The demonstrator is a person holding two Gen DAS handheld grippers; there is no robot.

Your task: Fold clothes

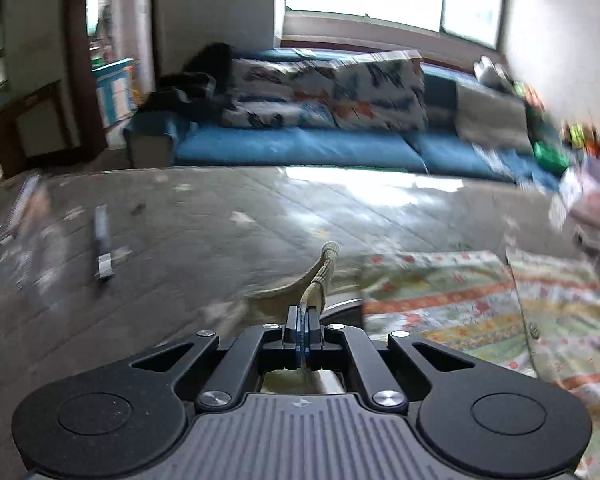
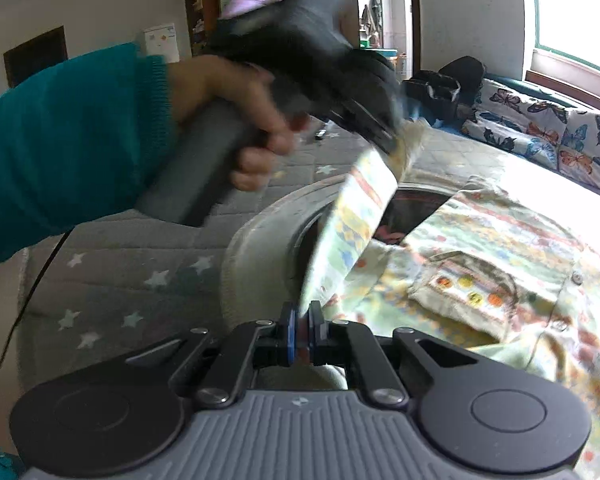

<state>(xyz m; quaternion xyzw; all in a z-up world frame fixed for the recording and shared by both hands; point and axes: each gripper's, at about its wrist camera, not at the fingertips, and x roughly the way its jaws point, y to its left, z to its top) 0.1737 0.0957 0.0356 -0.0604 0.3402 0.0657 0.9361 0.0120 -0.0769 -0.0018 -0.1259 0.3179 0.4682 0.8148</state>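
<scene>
**Sleeve lifted, both grippers pinching the shirt**

Your left gripper [image 2: 384,136] is clenched on the cuff end of the patterned shirt [image 2: 480,264], holding the sleeve [image 2: 352,220] up off the bed so it can swing across the body, by my reading. Your right gripper [image 2: 303,332] is clamped too, its blue pads [image 2: 288,334] nipping the fabric at the sleeve's lower end, likely to anchor the fold line. The shirt lies spread on the grey star-quilted bed [image 2: 132,248], at the near right, chest pocket [image 2: 460,292] facing up. Your left hand [image 2: 236,108] grips the handle high and left. A cable [image 2: 28,292] trails at the near left. Far off sits the blue sofa [image 1: 300,148] with butterfly cushions [image 2: 548,132]; a small dark object [image 1: 102,244] lies on the bed well left, blurred.
</scene>
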